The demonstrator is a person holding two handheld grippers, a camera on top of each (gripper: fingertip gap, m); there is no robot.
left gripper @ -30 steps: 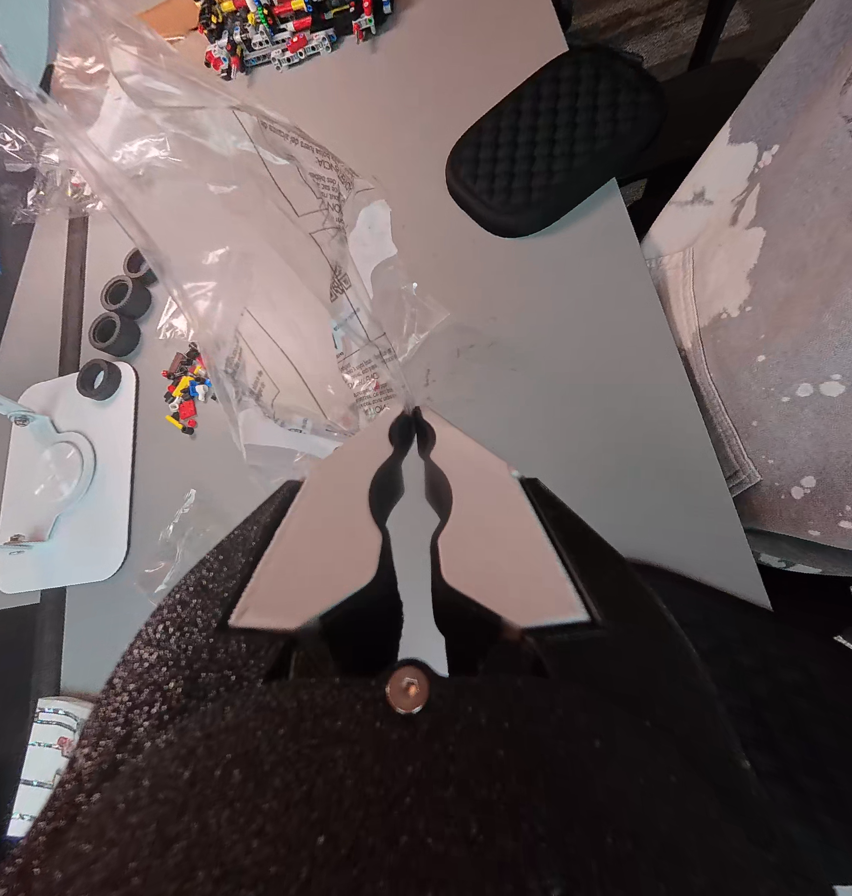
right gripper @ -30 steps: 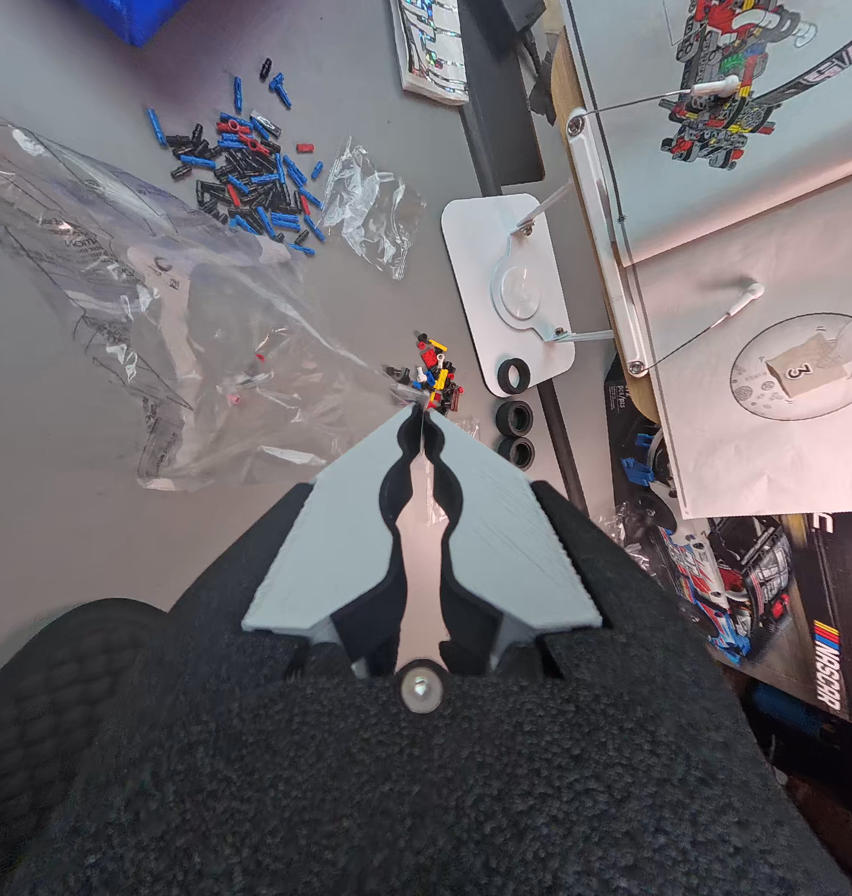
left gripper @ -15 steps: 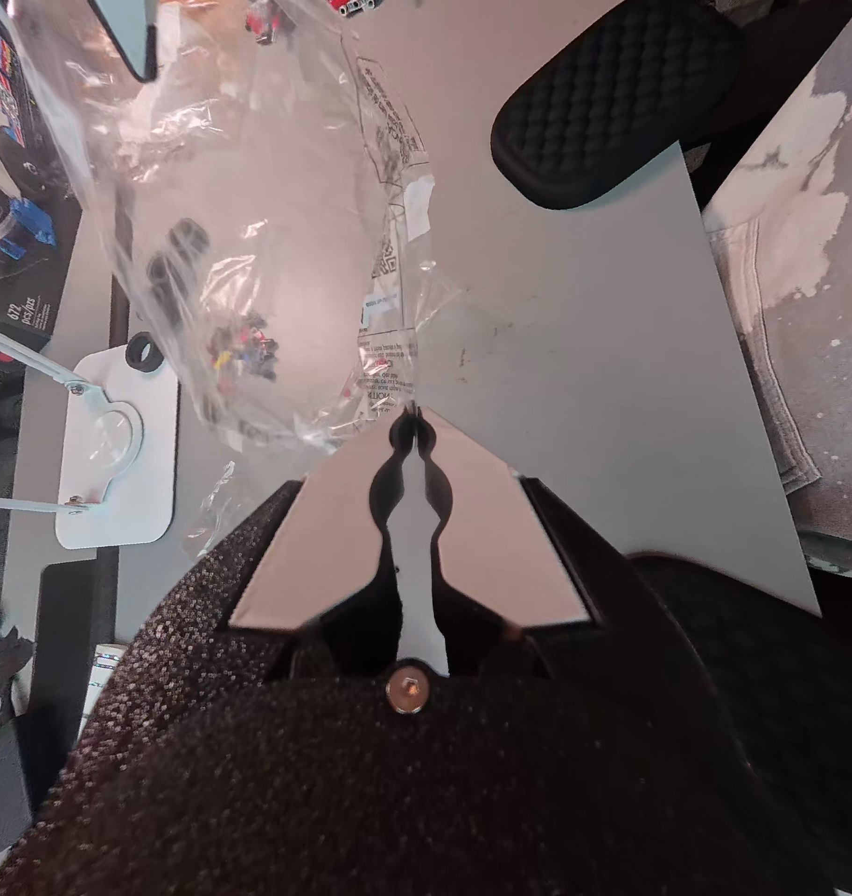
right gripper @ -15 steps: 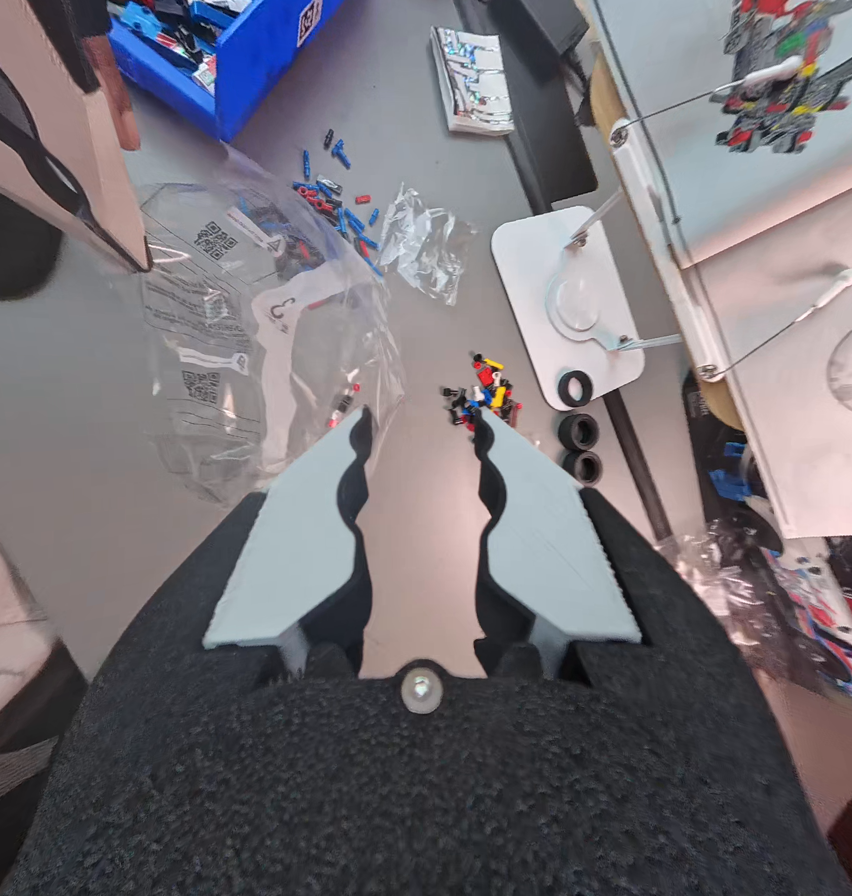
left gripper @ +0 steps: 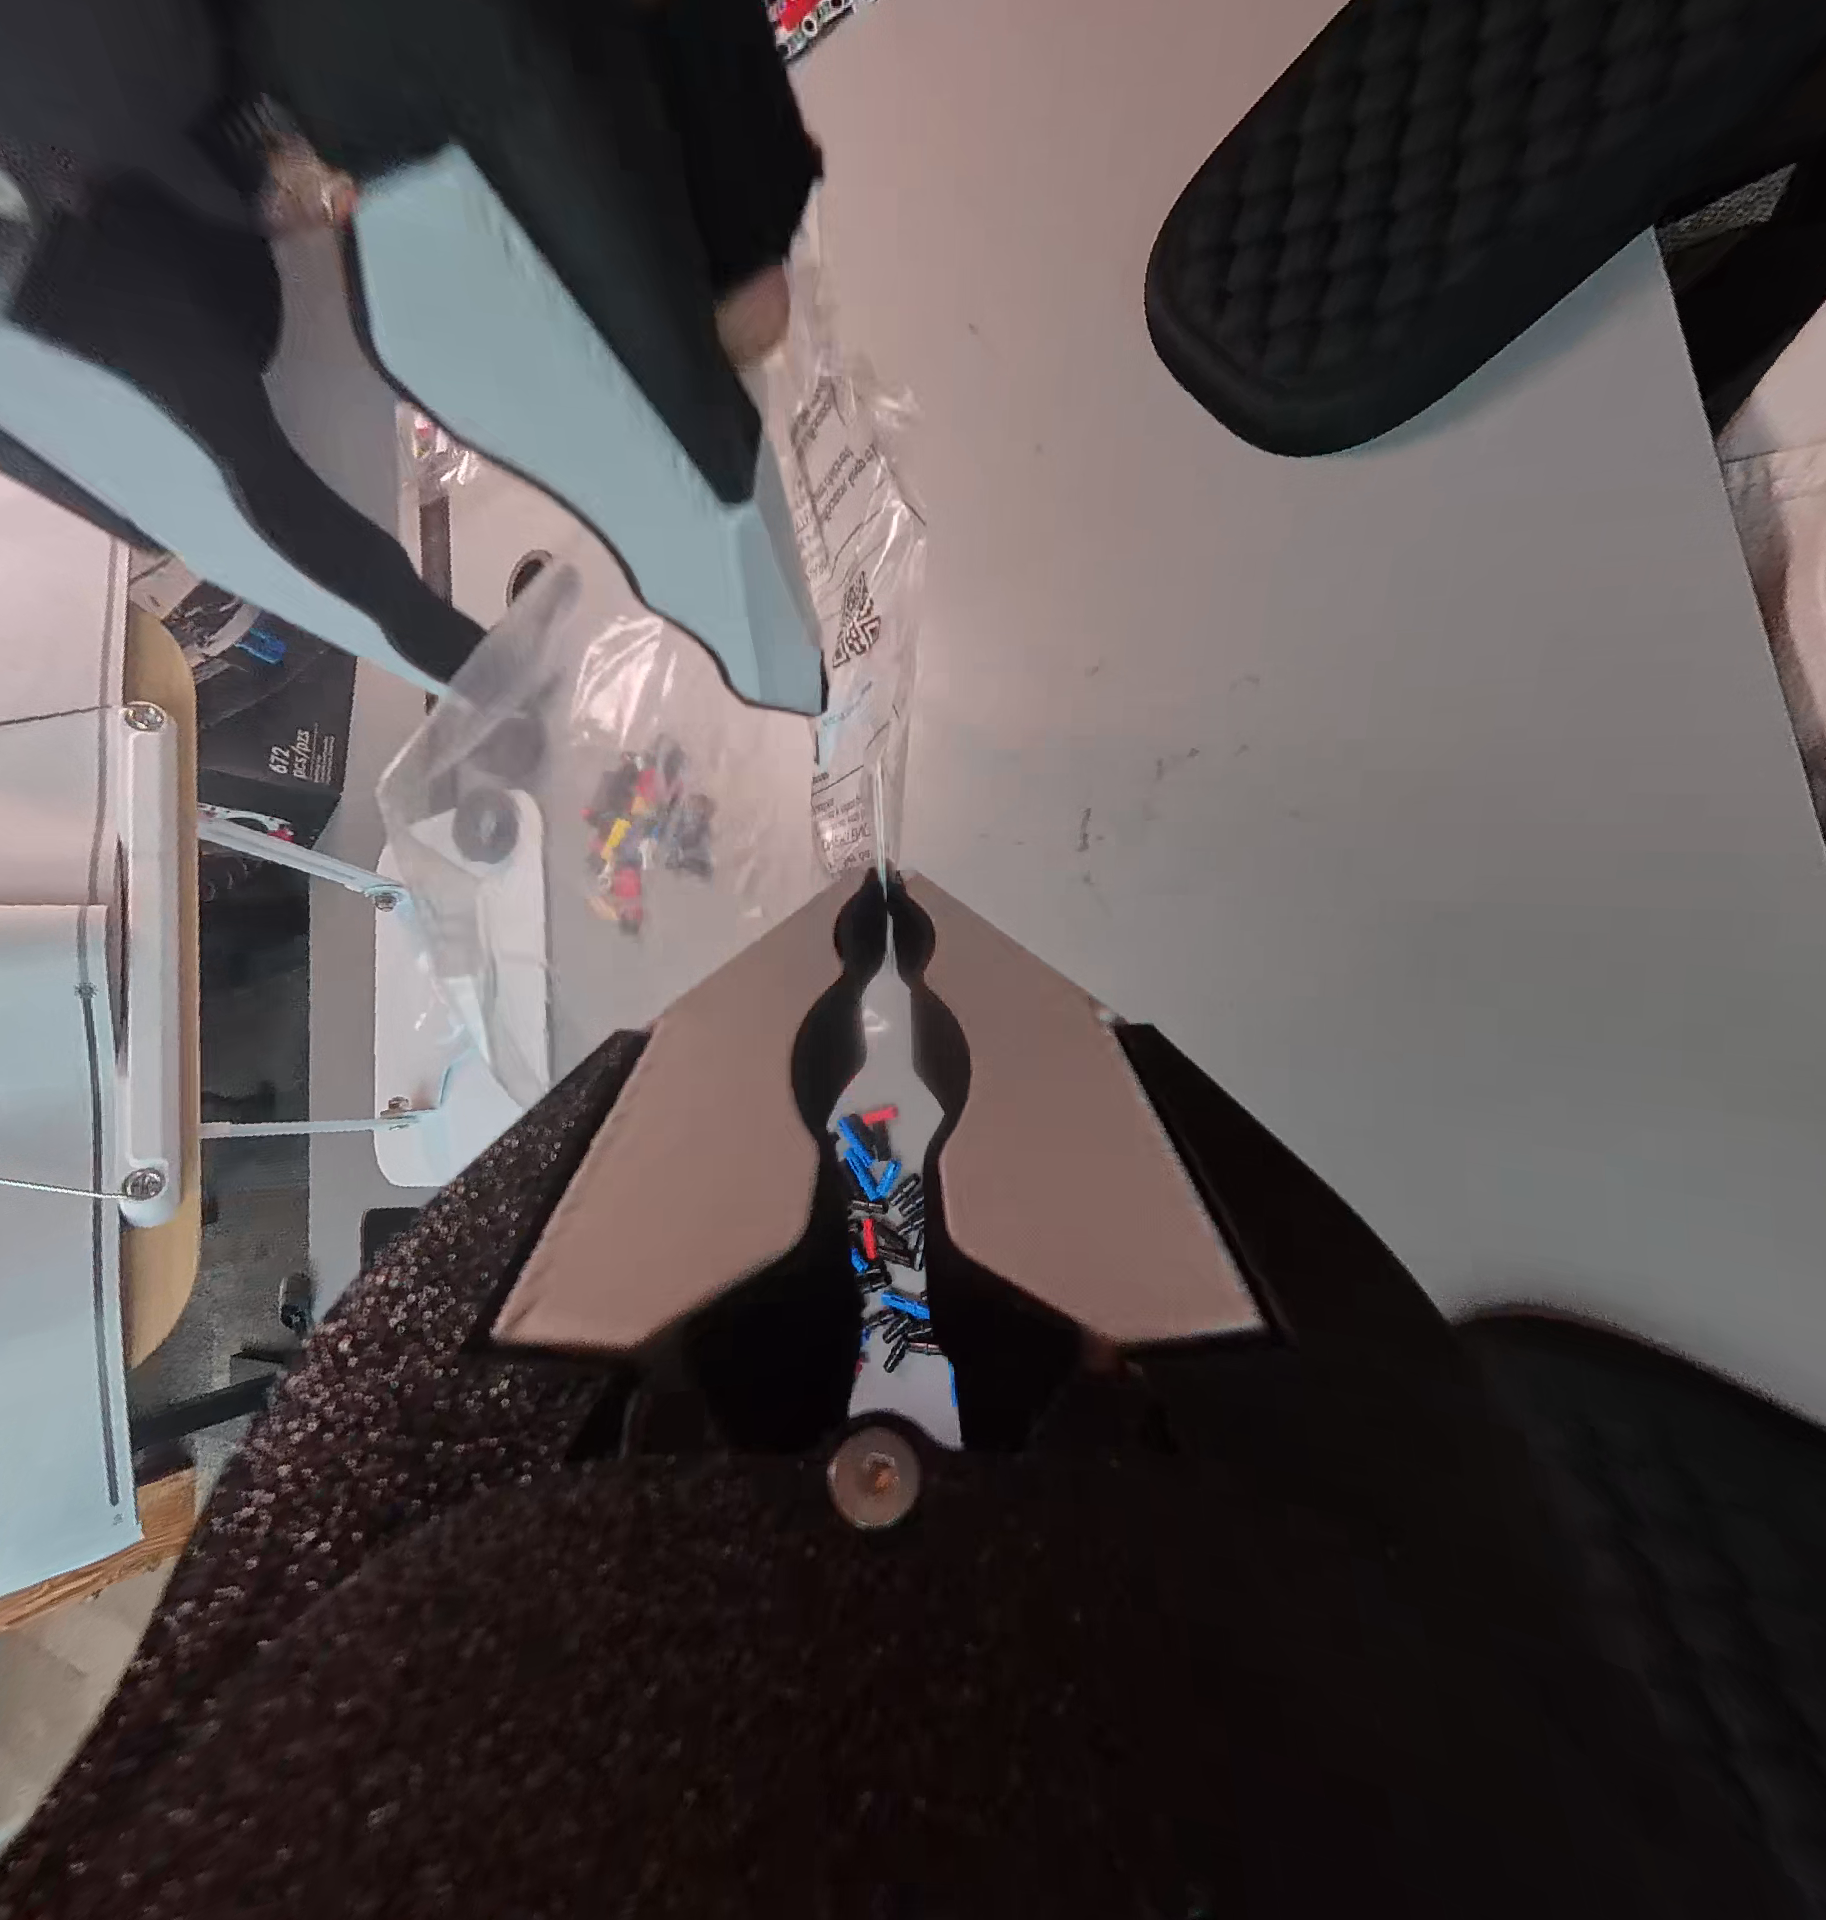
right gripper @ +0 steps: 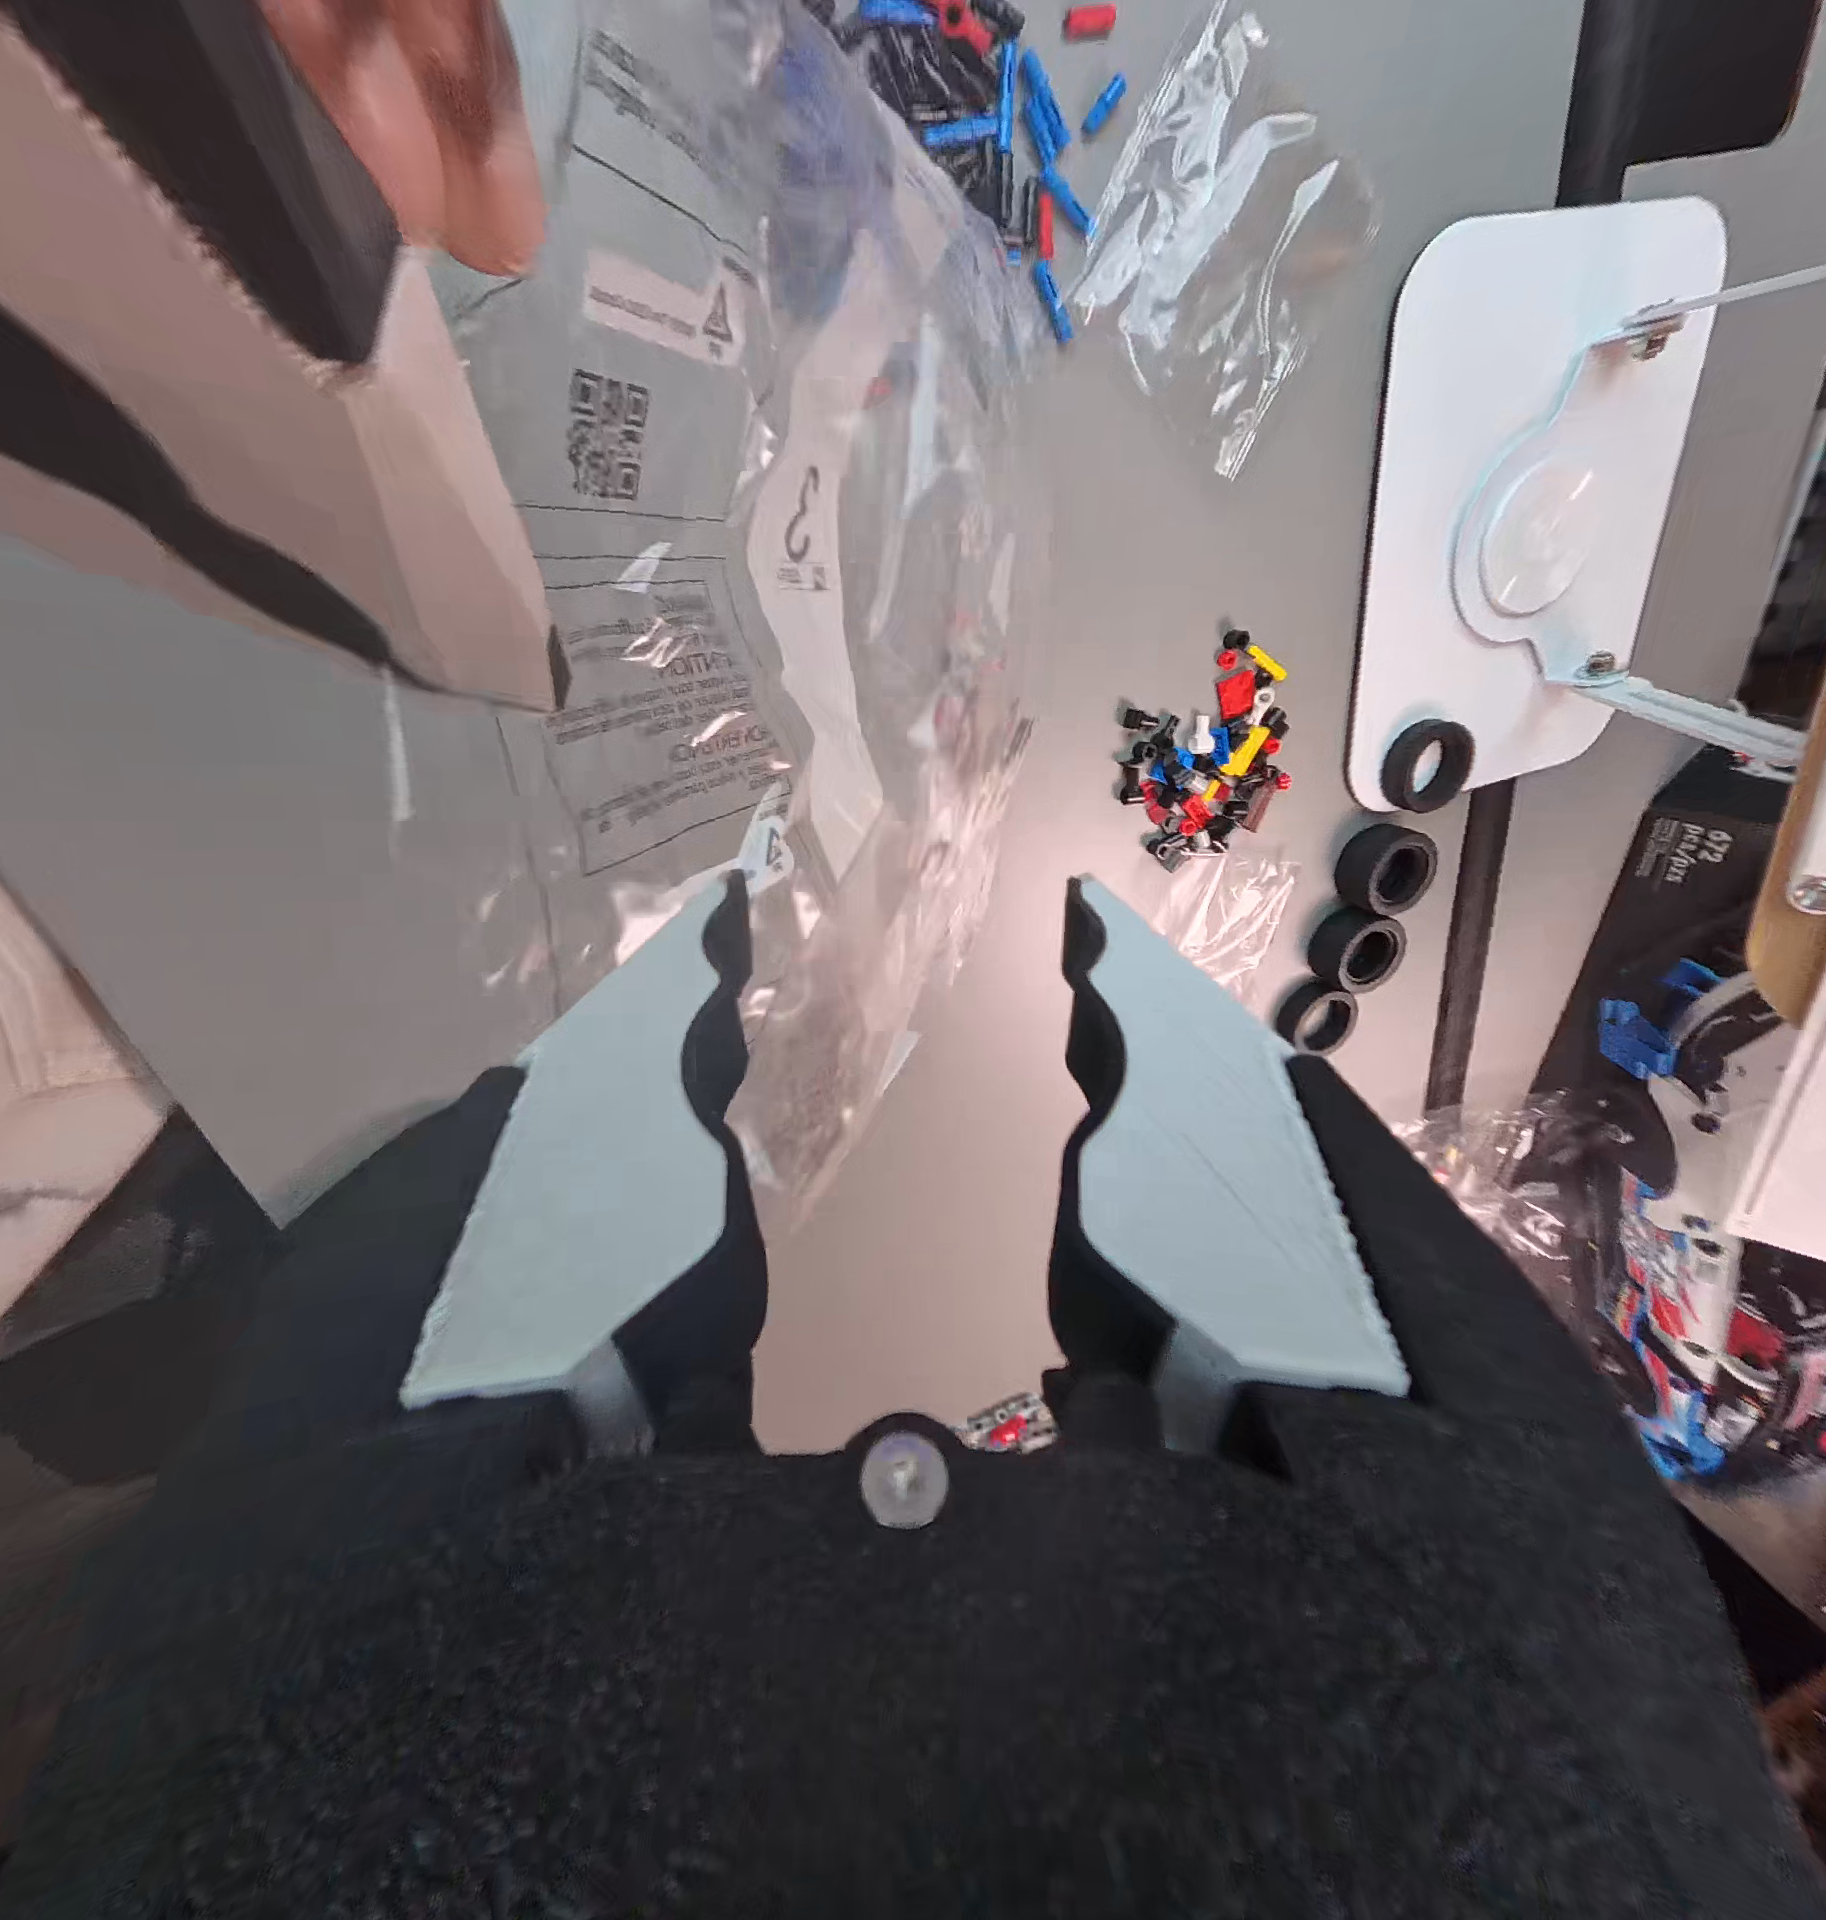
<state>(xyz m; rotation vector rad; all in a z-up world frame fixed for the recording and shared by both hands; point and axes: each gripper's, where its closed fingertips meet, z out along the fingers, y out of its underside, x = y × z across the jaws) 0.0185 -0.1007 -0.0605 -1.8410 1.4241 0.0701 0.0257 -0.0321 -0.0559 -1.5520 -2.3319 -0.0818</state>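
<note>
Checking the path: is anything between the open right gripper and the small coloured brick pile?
Nothing visible between right gripper and brick pile. The clear bag, pinched by the left gripper, hangs left of that line.

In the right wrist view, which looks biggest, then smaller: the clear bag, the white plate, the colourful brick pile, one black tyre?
1. clear bag
2. white plate
3. colourful brick pile
4. black tyre, smallest.
The bag is lifted toward the camera, so it may look extra big.

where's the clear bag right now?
The clear bag hangs from the shut left tongs; in the right wrist view it drapes left of the brick pile, beside the open right tongs.
</note>
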